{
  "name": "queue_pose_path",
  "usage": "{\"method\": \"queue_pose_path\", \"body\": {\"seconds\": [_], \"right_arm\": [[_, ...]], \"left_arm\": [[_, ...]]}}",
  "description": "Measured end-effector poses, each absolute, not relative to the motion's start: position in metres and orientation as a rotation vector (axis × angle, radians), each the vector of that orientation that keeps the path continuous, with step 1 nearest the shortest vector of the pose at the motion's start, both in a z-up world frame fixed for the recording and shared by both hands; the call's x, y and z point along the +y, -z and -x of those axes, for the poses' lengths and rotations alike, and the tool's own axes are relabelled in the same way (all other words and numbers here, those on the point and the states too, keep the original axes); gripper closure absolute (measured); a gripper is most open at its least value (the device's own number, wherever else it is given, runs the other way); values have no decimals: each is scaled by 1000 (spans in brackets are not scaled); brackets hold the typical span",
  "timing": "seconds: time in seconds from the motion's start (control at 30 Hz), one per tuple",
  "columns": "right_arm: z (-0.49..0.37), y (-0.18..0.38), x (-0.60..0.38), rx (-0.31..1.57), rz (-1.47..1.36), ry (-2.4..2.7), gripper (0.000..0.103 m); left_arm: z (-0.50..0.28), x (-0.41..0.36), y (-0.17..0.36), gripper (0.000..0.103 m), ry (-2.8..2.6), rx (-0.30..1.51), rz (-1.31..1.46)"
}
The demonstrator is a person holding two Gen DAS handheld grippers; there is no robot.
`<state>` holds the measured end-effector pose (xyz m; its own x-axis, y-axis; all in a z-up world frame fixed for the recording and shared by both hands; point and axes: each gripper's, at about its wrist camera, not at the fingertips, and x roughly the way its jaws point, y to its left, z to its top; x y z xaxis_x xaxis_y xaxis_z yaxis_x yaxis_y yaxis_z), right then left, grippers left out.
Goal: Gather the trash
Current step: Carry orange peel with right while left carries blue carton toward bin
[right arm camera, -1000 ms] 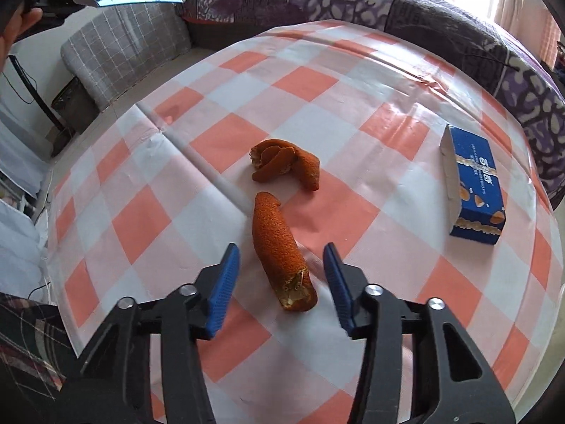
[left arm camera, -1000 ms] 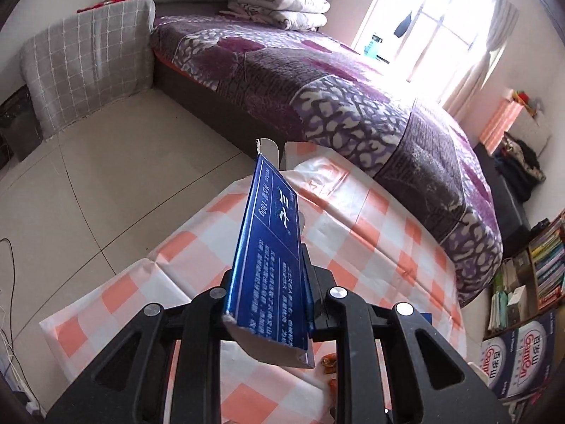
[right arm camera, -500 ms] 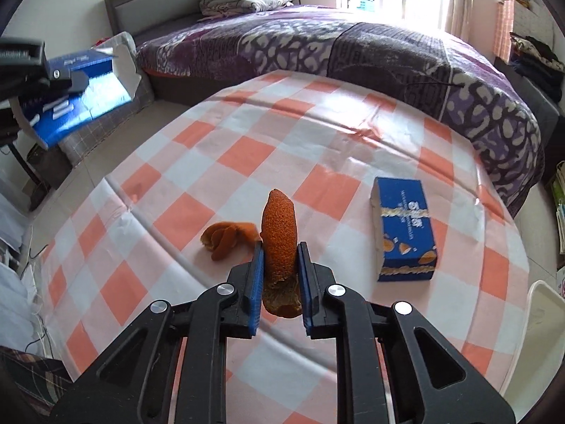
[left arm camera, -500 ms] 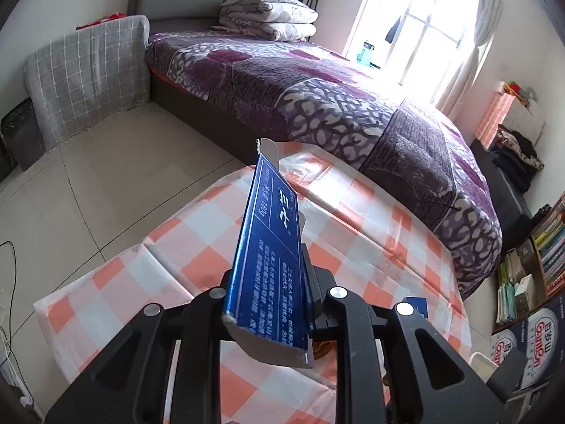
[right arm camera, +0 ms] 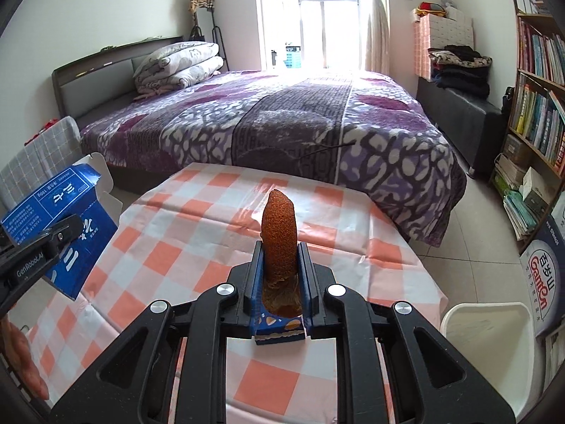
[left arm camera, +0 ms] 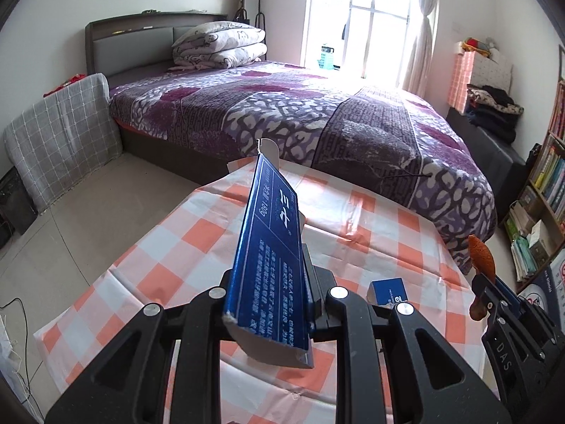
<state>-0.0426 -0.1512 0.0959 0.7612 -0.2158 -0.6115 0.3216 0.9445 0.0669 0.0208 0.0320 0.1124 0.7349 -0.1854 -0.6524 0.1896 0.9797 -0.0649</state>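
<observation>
Orange-checked tablecloth [right arm camera: 197,233] covers the table beside a purple-quilted bed [right arm camera: 282,123].

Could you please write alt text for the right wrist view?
The right gripper holds a piece of orange peel upright between its fingers, above a table in an orange-checked cloth. At left, the left gripper grips an opened blue carton; a purple-covered bed lies behind.

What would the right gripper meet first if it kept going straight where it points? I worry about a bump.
Probably the checked tablecloth beyond the held orange peel; nothing else seems to lie ahead, though depth is unclear.
</observation>
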Motion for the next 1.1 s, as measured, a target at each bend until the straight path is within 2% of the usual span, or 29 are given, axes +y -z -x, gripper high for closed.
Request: {"method": "queue_pose_path", "body": {"seconds": [1.1], "right_arm": [[115, -112, -237, 610, -254, 502, 86]], "left_arm": [[48, -91, -120, 81, 393, 674, -142]]}}
